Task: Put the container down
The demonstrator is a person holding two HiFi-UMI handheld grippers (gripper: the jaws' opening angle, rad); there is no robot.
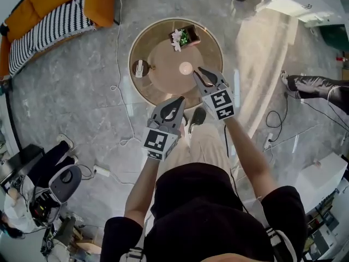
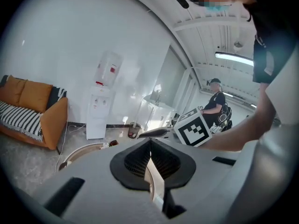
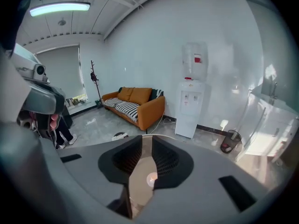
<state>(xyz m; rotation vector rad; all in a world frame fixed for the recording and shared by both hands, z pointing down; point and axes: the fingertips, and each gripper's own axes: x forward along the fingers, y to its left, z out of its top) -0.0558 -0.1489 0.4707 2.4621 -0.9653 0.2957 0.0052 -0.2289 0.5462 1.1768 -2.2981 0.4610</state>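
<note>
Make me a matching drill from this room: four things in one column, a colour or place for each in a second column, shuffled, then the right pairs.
Column one
1. sofa
2. water dispenser
3. box with the green plant
4. waste bin

Column two
A. on the round table
B. dark, on the floor to the right of the dispenser
C. orange, with a striped cover
D. white, standing against the wall

Pairs: 1-C, 2-D, 3-A, 4-B
</note>
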